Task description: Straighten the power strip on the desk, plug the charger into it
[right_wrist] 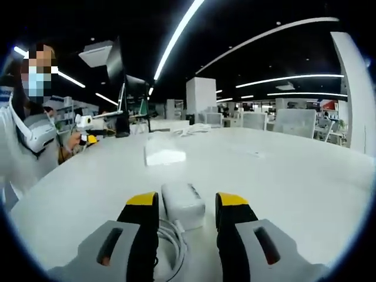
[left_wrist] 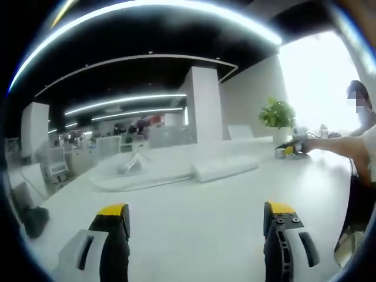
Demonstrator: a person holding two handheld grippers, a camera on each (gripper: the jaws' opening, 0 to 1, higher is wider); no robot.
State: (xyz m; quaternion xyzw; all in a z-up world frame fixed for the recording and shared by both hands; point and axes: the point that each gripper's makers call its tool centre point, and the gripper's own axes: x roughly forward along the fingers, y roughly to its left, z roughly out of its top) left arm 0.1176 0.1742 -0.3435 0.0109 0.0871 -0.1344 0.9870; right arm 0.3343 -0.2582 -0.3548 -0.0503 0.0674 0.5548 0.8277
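White rectangular charger brick (right_wrist: pixel 183 202) between parted right gripper (right_wrist: pixel 187 205) fingers; left gripper (left_wrist: pixel 197 214) released; white plastic power strip (left_wrist: pixel 225 168) on white desk (left_wrist: pixel 194 235).

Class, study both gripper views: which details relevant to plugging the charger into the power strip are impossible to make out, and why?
- Sockets of the long white plastic power strip: too small and far in the left gripper view.
- Prongs of the white boxy charger: on no face visible in the right gripper view.
- Coiled white cable: partly hidden behind the right gripper.
- Charger's contact with that gripper's jaws: unclear.
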